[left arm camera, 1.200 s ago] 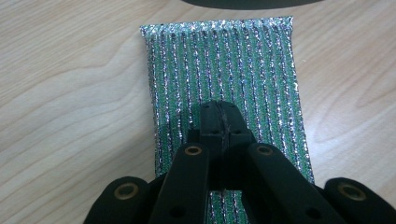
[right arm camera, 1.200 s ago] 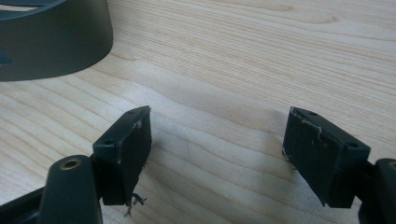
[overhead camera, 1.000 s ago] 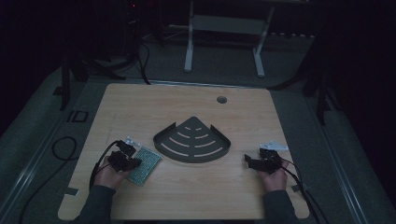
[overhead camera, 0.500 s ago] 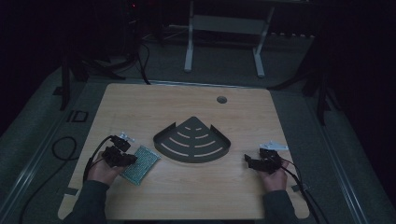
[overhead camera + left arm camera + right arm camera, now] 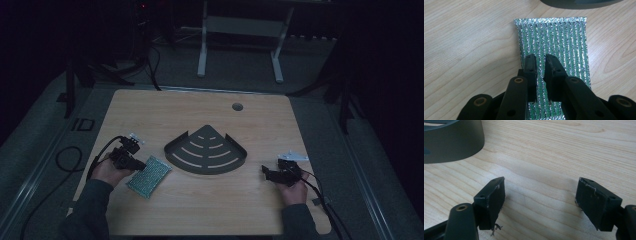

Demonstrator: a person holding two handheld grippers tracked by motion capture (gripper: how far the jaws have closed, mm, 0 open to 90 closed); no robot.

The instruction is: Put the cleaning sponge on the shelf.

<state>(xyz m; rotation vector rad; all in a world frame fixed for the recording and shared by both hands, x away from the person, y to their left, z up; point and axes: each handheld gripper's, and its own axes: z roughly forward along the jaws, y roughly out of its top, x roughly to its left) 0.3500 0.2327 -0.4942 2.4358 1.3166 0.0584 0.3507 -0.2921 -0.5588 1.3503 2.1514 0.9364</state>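
One green scouring pad, flat, long axis along left claw.

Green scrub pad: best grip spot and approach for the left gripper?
Probably the near short edge of the green scrub pad. It lies flat on the table, so the left gripper should come in low along its length and pinch that edge; the corner rack sits close beyond the far end.

No legible text or labels.
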